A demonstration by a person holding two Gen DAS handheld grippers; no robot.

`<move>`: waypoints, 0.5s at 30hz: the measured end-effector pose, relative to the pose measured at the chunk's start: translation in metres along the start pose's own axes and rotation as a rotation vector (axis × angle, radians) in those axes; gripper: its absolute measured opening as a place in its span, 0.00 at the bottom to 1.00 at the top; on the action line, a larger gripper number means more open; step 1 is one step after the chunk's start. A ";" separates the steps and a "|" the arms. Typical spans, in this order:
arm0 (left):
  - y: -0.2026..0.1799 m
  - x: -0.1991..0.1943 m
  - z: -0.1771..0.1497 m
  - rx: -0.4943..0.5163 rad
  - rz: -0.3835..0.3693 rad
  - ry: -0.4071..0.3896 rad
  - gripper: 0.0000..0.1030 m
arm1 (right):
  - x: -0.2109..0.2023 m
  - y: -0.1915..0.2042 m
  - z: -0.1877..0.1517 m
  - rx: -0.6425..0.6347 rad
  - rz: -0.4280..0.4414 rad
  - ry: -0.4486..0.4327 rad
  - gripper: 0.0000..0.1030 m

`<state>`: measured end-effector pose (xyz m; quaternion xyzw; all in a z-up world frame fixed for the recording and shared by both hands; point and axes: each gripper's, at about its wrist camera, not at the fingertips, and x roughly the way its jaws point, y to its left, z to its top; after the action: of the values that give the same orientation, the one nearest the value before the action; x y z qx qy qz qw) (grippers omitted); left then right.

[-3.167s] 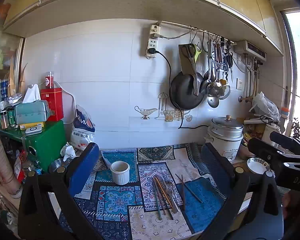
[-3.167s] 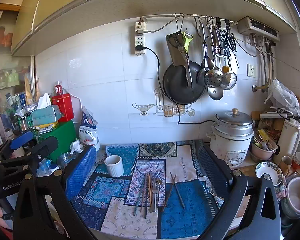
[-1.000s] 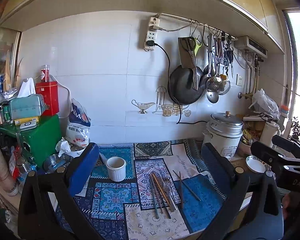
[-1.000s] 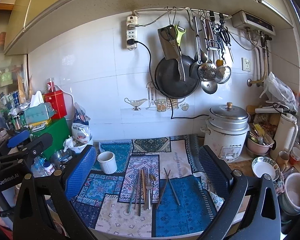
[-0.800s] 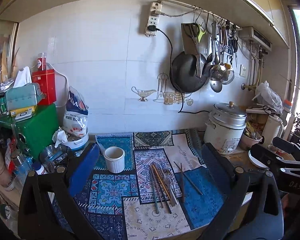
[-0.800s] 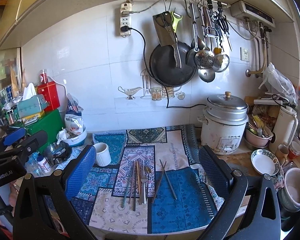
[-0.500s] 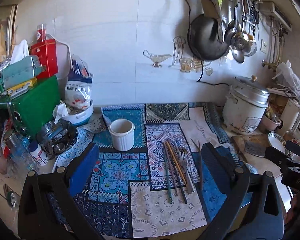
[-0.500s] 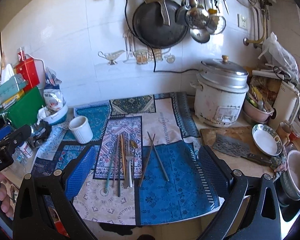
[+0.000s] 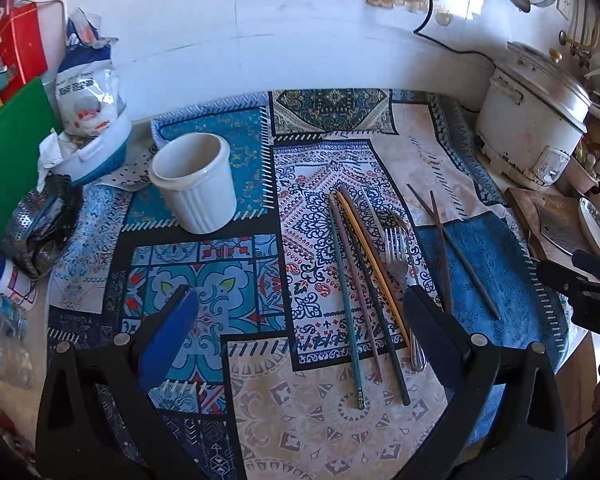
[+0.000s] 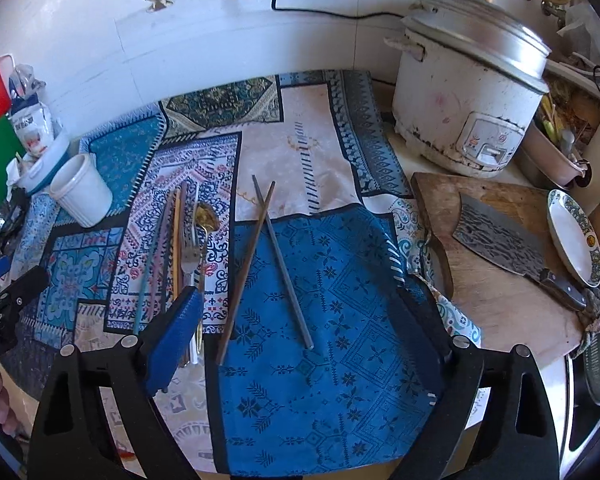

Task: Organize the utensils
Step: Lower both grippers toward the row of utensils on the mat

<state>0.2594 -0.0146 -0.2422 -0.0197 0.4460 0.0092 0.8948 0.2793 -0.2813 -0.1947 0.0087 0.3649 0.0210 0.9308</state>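
Nearest, the left gripper (image 9: 296,320) gapes empty and the right gripper (image 10: 300,320), closing, holds nothing over thin, stiff, light, slippery chopsticks (image 10: 274,256) lying crossed on the cloth (image 10: 332,280), probably best pinched mid-length, with the fork (image 9: 398,264) left and cup (image 9: 194,182) farther left.

Both grippers: lowered and tipped down toward the patterned cloth (image 9: 260,412), formerly facing the wall. Right gripper (image 10: 300,312): jaws closing, empty, above the crossed chopsticks (image 10: 276,256).
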 end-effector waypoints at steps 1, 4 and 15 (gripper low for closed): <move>-0.002 0.010 0.002 0.004 -0.004 0.017 0.99 | 0.008 -0.002 0.003 0.003 0.010 0.019 0.79; -0.006 0.043 0.011 0.005 -0.039 0.093 0.88 | 0.029 -0.005 0.013 0.006 0.030 0.061 0.69; -0.013 0.126 0.021 -0.003 -0.072 0.333 0.55 | 0.097 -0.008 0.041 -0.053 0.108 0.225 0.45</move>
<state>0.3526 -0.0272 -0.3301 -0.0383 0.5869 -0.0256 0.8083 0.3786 -0.2851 -0.2308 0.0013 0.4652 0.0813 0.8814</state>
